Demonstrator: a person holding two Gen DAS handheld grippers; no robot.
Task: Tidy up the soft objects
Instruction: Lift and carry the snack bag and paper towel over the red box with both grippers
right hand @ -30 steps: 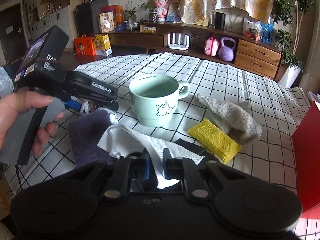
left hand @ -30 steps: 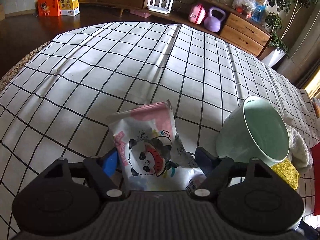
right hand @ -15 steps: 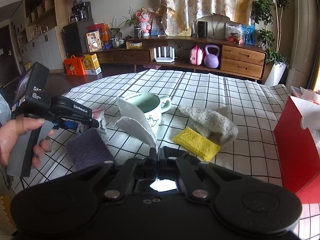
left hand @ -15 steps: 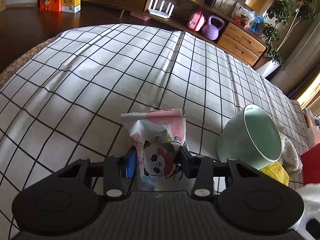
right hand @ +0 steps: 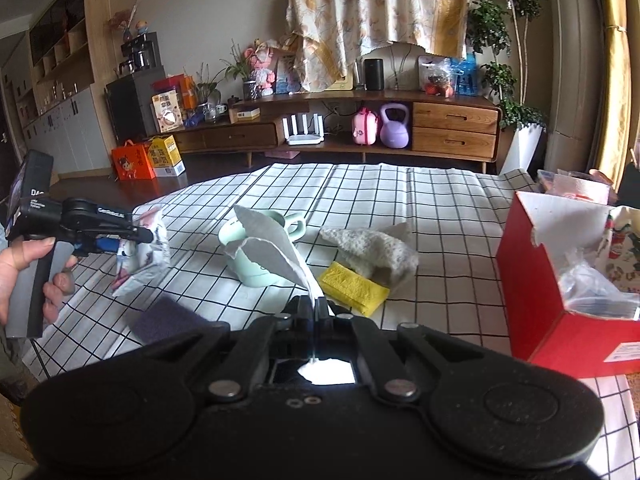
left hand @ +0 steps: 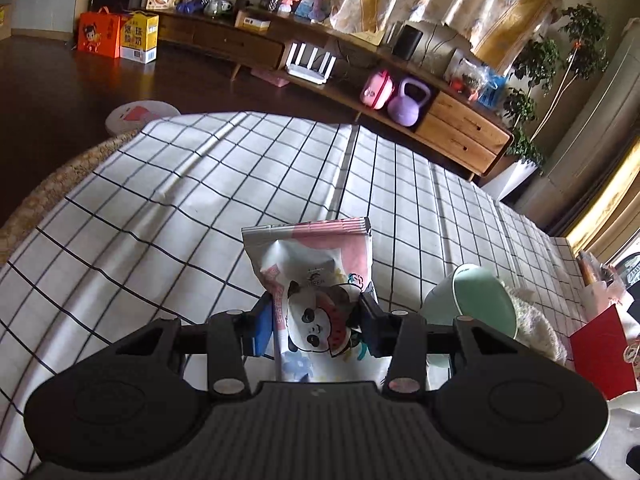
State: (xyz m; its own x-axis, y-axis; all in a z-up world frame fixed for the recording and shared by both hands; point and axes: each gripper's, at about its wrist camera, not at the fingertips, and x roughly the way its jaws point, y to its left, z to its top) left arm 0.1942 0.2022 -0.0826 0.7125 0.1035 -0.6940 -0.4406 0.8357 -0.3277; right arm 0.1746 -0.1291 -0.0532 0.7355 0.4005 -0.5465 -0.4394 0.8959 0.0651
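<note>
Nearest the right wrist camera, the right gripper (right hand: 315, 306) has its jaws pinched fully together on a thin white paper tissue (right hand: 276, 246), which stands up from the fingers, clear of the black-gridded white tablecloth (right hand: 440, 216). To its left, the left gripper (left hand: 314, 314), gripped by a person's hand (right hand: 24, 264), is clamped at a middling width on a soft plastic packet printed with a panda and pink panels (left hand: 316, 280); its jaws have just been closing, and the packet hangs off the cloth. This looks like the carry step: both soft things are picked up and not yet put away. Still on the cloth lie a dark purple flat pad (right hand: 168, 318), a yellow sponge cloth (right hand: 352, 286), a fluffy off-white cloth (right hand: 372, 246) and, behind the tissue, a pale green ceramic mug (right hand: 248, 268). Further right stands an open red cardboard box (right hand: 560, 280), already holding some wrapped items and probably the destination. The next move calls for carrying each load over the box's open top and letting go only once it is above the opening, without brushing the mug.
</note>
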